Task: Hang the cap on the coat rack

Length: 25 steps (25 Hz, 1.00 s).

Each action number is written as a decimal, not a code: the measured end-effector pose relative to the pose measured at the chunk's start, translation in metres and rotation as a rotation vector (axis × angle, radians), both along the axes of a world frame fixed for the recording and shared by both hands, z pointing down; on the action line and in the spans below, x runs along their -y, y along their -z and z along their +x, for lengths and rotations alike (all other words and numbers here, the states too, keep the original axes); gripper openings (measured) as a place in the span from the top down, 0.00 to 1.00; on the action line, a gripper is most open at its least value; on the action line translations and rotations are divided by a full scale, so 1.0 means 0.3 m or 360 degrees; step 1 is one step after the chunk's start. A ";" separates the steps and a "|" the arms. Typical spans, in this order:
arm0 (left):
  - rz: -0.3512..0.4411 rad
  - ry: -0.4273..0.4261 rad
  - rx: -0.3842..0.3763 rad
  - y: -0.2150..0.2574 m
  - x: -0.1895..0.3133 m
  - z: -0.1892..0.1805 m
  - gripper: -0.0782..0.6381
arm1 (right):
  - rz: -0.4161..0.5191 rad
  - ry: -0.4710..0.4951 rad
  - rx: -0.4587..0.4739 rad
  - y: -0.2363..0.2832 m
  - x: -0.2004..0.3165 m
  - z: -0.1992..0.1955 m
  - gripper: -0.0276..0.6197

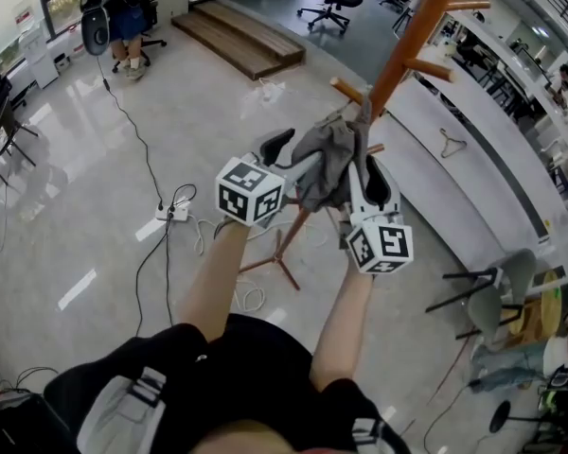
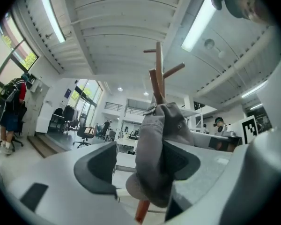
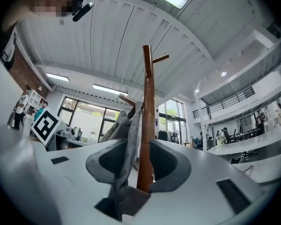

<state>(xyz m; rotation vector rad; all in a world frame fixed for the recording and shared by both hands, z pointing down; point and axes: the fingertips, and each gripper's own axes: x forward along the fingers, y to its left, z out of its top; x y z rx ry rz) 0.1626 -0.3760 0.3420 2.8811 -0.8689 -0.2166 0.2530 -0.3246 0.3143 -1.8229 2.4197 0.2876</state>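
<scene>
A grey cap (image 1: 327, 159) hangs bunched against the wooden coat rack (image 1: 412, 41), up by its pegs. My left gripper (image 1: 298, 159) reaches to the cap from the left. In the left gripper view the cap (image 2: 161, 139) droops between the wide jaws of that gripper (image 2: 140, 165), resting against the right pad with a gap on the left, and the rack (image 2: 158, 74) rises behind it. My right gripper (image 1: 364, 183) stands at the cap's right. In its own view the right gripper (image 3: 140, 163) is open around the rack's pole (image 3: 147, 102) and a fold of the cap (image 3: 126, 139).
The rack's feet (image 1: 282, 263) stand on a glossy floor with a power strip (image 1: 173, 213) and cables to the left. A long white counter (image 1: 473, 159) with a hanger (image 1: 452, 143) runs on the right. A grey chair (image 1: 497, 291) stands near it. A wooden platform (image 1: 237, 36) lies further off.
</scene>
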 end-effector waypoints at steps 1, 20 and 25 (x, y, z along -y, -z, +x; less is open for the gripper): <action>-0.0008 0.0005 -0.0022 -0.003 -0.010 -0.022 0.51 | 0.0010 0.0011 0.0017 0.003 -0.008 0.002 0.75; -0.0206 0.0208 -0.0036 -0.210 -0.205 -0.173 0.85 | -0.0143 -0.0080 0.0305 -0.238 -0.211 0.077 0.88; -0.0254 0.0244 0.0031 -0.289 -0.245 -0.163 0.89 | -0.0292 -0.0116 0.0274 -0.341 -0.244 0.068 0.94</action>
